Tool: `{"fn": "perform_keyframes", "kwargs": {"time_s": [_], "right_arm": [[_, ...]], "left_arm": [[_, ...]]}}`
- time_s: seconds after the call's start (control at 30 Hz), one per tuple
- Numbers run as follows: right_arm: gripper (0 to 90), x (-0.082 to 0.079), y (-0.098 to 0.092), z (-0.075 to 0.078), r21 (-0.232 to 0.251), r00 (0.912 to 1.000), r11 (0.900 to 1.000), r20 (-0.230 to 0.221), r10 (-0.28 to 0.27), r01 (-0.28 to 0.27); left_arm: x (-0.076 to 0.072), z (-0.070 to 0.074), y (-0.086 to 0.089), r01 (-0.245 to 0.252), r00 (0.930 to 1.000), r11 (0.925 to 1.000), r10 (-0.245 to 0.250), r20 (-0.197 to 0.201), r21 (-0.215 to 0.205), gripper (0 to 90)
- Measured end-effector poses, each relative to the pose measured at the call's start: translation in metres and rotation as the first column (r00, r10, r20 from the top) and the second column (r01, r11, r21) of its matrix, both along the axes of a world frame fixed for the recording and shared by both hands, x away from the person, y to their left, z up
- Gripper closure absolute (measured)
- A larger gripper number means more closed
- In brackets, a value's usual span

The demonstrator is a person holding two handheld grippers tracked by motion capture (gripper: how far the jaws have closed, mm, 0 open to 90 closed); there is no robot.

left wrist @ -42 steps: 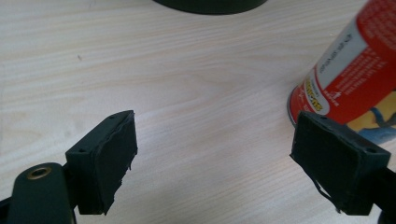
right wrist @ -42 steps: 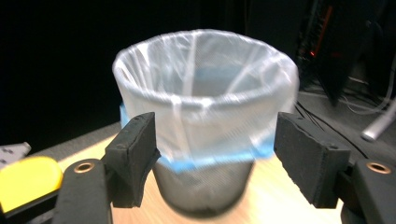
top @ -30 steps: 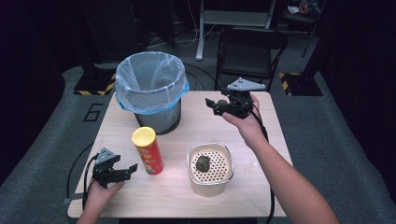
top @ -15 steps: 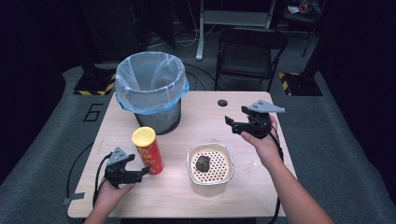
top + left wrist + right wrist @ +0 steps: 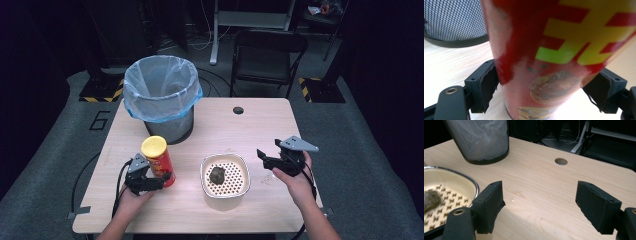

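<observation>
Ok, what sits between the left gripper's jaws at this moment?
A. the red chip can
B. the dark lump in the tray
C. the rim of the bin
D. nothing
A: the left gripper view has the red chip can between the two black jaws of the left gripper.

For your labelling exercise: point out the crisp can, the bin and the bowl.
crisp can [image 5: 159,163], high view, red side below the yellow lid
bin [image 5: 176,125], high view, mesh wall under the liner
bowl [image 5: 224,201], high view, near rim

You've got a red chip can [image 5: 159,166] with yellow lid at 8 o'clock, cream perforated bowl [image 5: 225,176] centre, pale-blue bag lining the black mesh bin [image 5: 161,95] at 11.
</observation>
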State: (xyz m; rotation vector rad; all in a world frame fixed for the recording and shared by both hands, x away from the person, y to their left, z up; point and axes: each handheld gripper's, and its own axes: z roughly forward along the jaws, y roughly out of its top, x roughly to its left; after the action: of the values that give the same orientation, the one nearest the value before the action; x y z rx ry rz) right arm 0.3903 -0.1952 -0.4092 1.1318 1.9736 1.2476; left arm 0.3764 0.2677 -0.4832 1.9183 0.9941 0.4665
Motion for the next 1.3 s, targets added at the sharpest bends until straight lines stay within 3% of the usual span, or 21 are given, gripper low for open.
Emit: {"fn": "perform_keyframes", "kwargs": {"time_s": [0.23,0.27,0.33,0.53,0.6,0.73,1.07,1.3], "right_arm": [[22.3,-0.013,-0.014,-0.019,-0.003,0.9985,0.999,-0.010,-0.053,0.053],[22.3,-0.015,-0.016,-0.028,-0.011,0.9973,0.997,-0.019,-0.071,0.071],[22.4,-0.016,-0.017,-0.032,-0.017,0.9966,0.997,-0.018,-0.080,0.080],[23.2,-0.019,-0.022,-0.057,-0.005,0.9915,0.993,-0.059,-0.116,0.116],[23.5,-0.019,-0.022,-0.061,-0.014,0.9907,0.993,-0.066,-0.119,0.118],[24.0,-0.020,-0.021,-0.069,-0.037,0.9910,0.993,-0.073,-0.112,0.109],[24.4,-0.016,-0.019,-0.083,-0.082,0.9907,0.993,-0.095,-0.097,0.089],[24.3,-0.017,-0.015,-0.085,-0.092,0.9918,0.993,-0.094,-0.087,0.078]], "left_arm": [[0.002,-0.006,0.001,0.014,0.9997,0.9999,-0.014,0.021,0.005,21.7],[0.001,-0.005,0.000,0.012,0.9993,0.9998,-0.012,0.034,0.016,23.0],[-0.001,-0.001,0.000,0.011,0.9988,0.9990,-0.013,0.047,0.043,23.8],[-0.007,0.015,0.001,0.003,0.9970,0.9993,-0.006,0.077,0.037,24.3],[-0.010,0.027,0.003,0.007,0.9955,0.9999,-0.008,0.094,0.015,24.3],[-0.010,0.051,0.005,0.020,0.9967,0.9994,-0.017,0.080,-0.030,24.3],[0.001,0.139,-0.003,0.088,0.9930,0.9957,-0.085,0.082,-0.029,24.3],[0.016,0.203,-0.006,0.082,0.9899,0.9964,-0.079,0.117,-0.021,24.3]]}}
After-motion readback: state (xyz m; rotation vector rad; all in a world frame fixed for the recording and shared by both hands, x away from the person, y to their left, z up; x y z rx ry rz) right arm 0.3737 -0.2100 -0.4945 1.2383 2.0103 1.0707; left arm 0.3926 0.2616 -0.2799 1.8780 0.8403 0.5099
